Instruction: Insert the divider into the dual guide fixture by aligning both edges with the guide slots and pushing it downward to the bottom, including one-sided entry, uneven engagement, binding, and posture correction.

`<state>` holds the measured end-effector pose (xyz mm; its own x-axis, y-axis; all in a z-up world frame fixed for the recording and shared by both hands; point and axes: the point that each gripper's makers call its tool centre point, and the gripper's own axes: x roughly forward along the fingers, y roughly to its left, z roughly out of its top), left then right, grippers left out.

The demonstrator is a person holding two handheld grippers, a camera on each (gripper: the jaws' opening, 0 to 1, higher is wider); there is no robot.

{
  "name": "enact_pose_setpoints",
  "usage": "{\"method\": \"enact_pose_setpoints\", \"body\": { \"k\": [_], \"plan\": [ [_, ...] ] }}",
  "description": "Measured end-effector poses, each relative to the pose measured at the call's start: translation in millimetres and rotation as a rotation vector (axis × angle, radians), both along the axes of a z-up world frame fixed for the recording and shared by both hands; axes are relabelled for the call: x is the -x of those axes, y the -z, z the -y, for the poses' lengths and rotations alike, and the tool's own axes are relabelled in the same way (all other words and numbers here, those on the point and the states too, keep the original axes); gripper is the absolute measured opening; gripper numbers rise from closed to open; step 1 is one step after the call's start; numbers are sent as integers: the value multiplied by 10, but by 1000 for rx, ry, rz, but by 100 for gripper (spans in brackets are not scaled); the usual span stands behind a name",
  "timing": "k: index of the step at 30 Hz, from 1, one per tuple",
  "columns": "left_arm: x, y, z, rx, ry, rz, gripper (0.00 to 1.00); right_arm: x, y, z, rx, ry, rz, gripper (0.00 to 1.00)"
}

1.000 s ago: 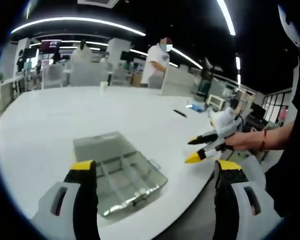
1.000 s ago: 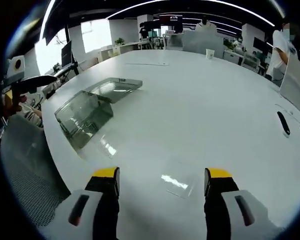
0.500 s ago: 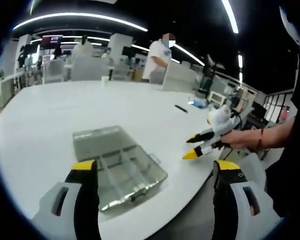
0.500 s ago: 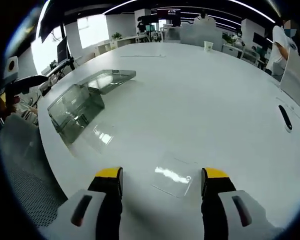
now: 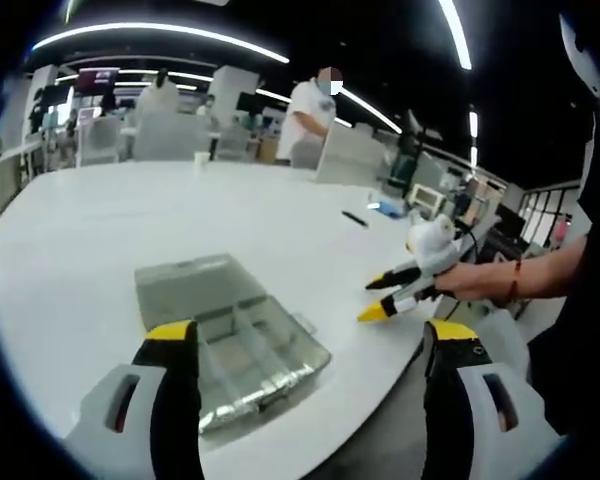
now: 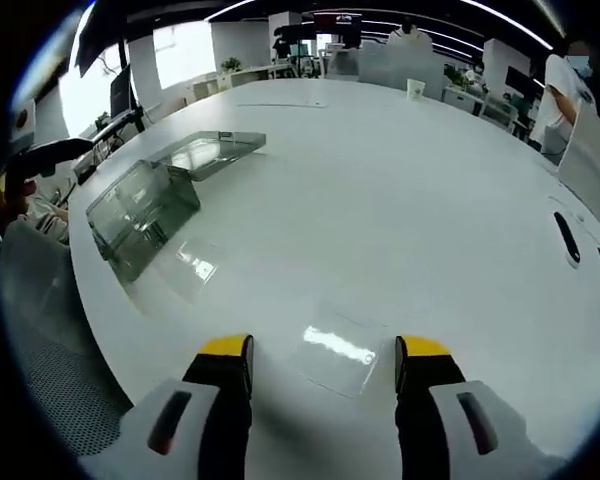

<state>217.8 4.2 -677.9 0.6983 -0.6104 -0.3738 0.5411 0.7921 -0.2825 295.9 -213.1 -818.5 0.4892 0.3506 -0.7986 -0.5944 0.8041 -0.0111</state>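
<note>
While the divider (image 6: 337, 347) lies flat on the table (image 6: 410, 200), between the spread jaws of the right hand-held gripper (image 6: 323, 365), a slip is likely: thin clear plastic offers little edge. The left hand-held gripper (image 5: 308, 345), also spread, is held over the fixture (image 5: 230, 330).

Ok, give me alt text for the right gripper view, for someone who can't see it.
The right gripper, open, hovers over a clear divider lying flat on a white table. Further left, near the table's edge, sits a clear box with its lid open, and a second clear sheet lies beside it.
</note>
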Motion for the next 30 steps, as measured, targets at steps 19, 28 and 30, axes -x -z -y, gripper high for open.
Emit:
{"method": "enact_pose_setpoints", "body": {
  "k": [19, 28, 30],
  "plan": [
    [18, -26, 70, 20, 33, 11, 90, 49, 29, -76, 64, -19, -82, 29],
    [27, -61, 78, 20, 41, 25, 89, 68, 16, -80, 46, 16, -111, 27],
    [27, -67, 74, 20, 40, 28, 89, 82, 18, -64, 59, 8, -108, 27]
  ]
}}
